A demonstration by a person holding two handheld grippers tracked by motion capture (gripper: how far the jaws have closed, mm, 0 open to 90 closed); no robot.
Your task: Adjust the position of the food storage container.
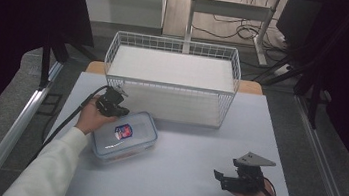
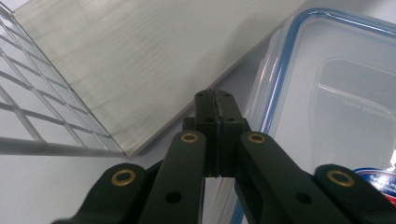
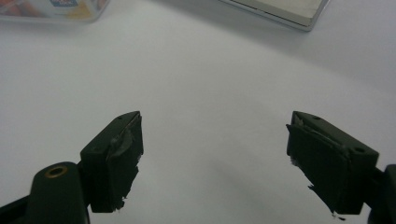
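A clear plastic food box with a blue-sealed lid and a red and blue label lies on the grey table, left of the middle. My left gripper sits at the box's far left corner. In the left gripper view its jaws are pressed together with nothing seen between them, and the box lid lies just to their right. My right gripper rests near the table's front right and points left. Its jaws stand wide apart over bare table.
A white wire basket with a pale board on its floor stands at the back middle of the table; its mesh is close to my left gripper. Metal rails run along both sides of the table. Cables lie on the floor behind.
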